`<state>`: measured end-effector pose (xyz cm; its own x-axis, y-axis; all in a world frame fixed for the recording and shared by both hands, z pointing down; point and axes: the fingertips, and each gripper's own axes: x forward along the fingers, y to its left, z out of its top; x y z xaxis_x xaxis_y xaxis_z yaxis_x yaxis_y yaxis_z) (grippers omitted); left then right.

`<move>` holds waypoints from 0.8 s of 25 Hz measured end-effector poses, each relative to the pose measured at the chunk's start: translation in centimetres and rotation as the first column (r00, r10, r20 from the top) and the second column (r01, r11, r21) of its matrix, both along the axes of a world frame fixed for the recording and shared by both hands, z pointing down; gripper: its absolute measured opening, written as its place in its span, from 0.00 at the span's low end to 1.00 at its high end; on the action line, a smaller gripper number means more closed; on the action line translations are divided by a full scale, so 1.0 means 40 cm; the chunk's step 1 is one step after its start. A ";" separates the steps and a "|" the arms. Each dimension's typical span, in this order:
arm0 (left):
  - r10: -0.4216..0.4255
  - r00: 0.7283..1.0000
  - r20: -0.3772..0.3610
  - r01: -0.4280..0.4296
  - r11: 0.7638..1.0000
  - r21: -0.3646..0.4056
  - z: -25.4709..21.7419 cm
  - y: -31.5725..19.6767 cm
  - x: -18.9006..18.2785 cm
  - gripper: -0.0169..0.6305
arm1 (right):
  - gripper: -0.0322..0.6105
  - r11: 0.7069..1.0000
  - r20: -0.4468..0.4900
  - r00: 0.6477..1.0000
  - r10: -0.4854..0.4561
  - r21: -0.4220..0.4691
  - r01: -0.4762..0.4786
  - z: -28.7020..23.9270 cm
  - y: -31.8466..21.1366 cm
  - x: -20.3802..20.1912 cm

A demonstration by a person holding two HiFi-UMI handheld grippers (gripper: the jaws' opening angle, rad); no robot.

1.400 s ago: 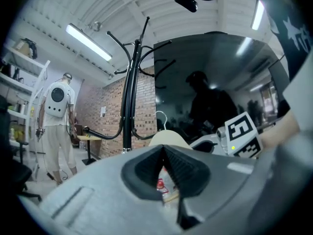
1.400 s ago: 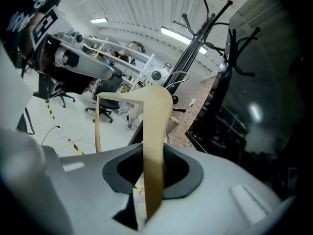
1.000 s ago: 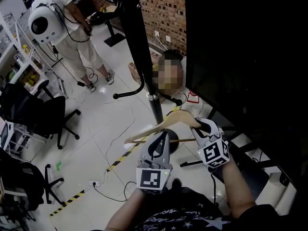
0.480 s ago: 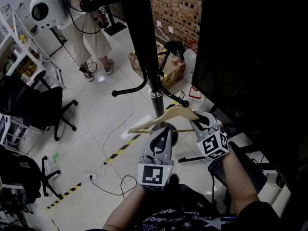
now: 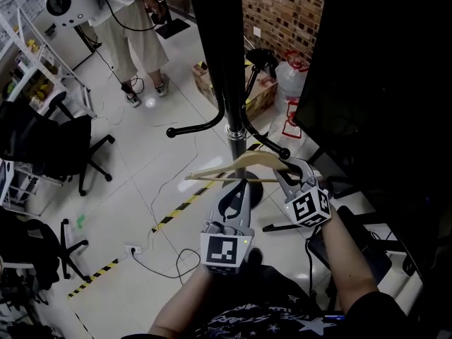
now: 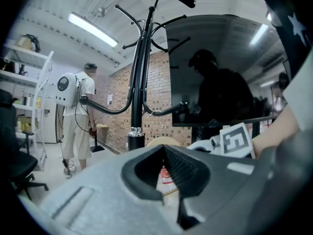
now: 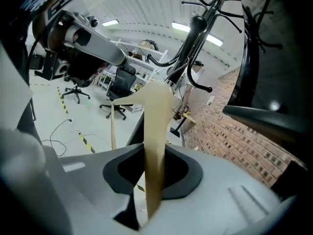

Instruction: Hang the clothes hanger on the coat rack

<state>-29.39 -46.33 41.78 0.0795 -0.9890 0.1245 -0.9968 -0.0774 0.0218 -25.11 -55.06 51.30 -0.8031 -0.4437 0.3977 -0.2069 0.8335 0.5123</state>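
In the head view the only print is the black-and-white square marker pattern on each gripper's cube. The wooden hanger (image 5: 240, 164) is held just in front of the black coat rack (image 5: 224, 62), its right end beside one of the rack's low curved arms. Against half a second ago the hanger sits a little higher and closer to that arm, and the pole fills more of the picture. The right gripper (image 5: 286, 168) pinches the hanger's right shoulder. The left gripper (image 5: 239, 186) points up just under the hanger's thin bar. On the tiled floor lie yellow-black tape (image 5: 176, 214) and a loose cable (image 5: 169, 263). An office chair (image 5: 67, 150) stands at the left, a person (image 5: 138, 34) beyond it, and a brick wall (image 5: 282, 6) lies behind the rack.

In the left gripper view the left gripper (image 6: 170, 187) has its jaws pressed together with nothing between them. The hanger (image 6: 164, 142) peeks over them, and the coat rack (image 6: 139, 82) rises straight ahead beside a dark screen (image 6: 220, 72).

In the right gripper view the right gripper (image 7: 149, 190) is clamped on the hanger (image 7: 156, 131), which stands up out of the jaws. The coat rack (image 7: 195, 38) leans across the top right.
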 end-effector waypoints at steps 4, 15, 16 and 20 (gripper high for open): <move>-0.007 1.000 -0.007 0.007 1.000 0.002 -0.003 -0.004 -0.013 0.03 | 0.16 1.000 0.011 1.000 0.023 0.002 -0.023 0.000 -0.006 -0.001; -0.015 1.000 -0.011 0.015 1.000 -0.009 -0.003 -0.004 -0.022 0.03 | 0.31 0.996 0.064 0.996 0.059 -0.068 -0.054 -0.013 -0.039 0.002; -0.015 1.000 -0.011 0.015 1.000 -0.010 -0.004 -0.004 -0.024 0.03 | 0.34 0.996 0.065 0.996 0.060 -0.067 -0.056 -0.015 -0.040 0.002; -0.019 1.000 -0.011 0.018 1.000 -0.009 -0.010 -0.002 -0.031 0.03 | 0.43 0.996 0.074 0.995 0.073 -0.057 -0.069 -0.030 -0.034 0.005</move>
<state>-30.64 -46.40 41.39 0.0626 -0.9892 0.1324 -0.9977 -0.0587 0.0330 -24.91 -56.43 50.10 -0.7992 -0.4802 0.3616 -0.3030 0.8414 0.4475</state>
